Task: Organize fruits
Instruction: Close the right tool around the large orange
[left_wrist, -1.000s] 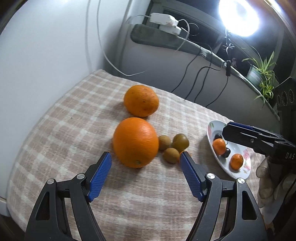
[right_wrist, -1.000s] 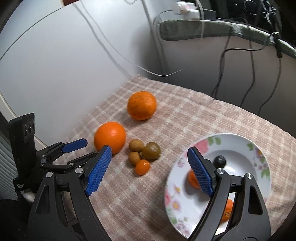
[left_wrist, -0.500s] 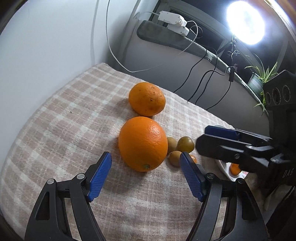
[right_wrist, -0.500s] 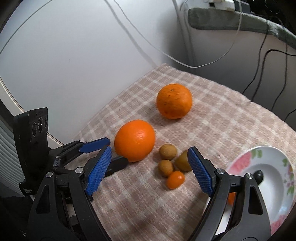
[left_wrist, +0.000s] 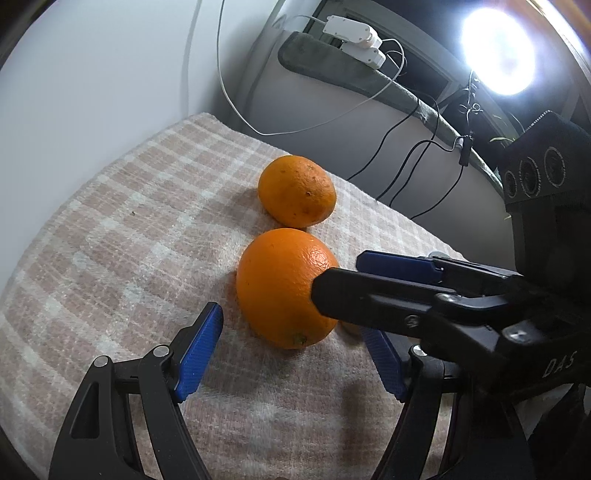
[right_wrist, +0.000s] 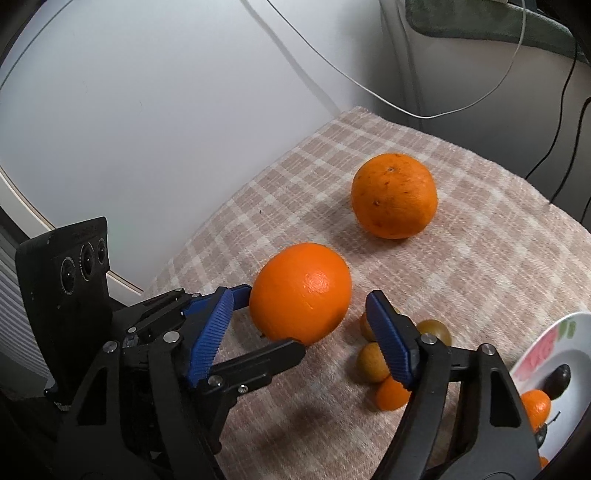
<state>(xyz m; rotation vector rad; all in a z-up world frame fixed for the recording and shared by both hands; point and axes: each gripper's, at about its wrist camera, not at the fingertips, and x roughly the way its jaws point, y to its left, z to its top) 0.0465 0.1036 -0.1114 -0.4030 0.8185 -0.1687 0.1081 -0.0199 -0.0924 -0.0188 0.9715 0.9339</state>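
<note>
A large smooth orange (left_wrist: 284, 288) (right_wrist: 301, 291) lies on the checked cloth (left_wrist: 122, 236). A second, speckled orange (left_wrist: 297, 190) (right_wrist: 393, 195) lies just behind it. My left gripper (left_wrist: 291, 354) is open, its blue pads on either side of the near orange, not touching. My right gripper (right_wrist: 299, 332) is open too and reaches at the same orange from the right; its fingers (left_wrist: 373, 291) cross the left wrist view. Small kiwis (right_wrist: 371, 362) and a small orange fruit (right_wrist: 391, 393) lie beside it.
A flowered white plate (right_wrist: 554, 343) with small orange and dark fruits sits at the right edge. A white wall stands left of the cloth. Cables and a power strip (left_wrist: 352, 35) hang behind. A bright lamp (left_wrist: 498, 55) glares at the top right.
Both grippers have closed in on the near orange. The right gripper swung left from the plate and now crosses in front of the small fruits in the left wrist view.
</note>
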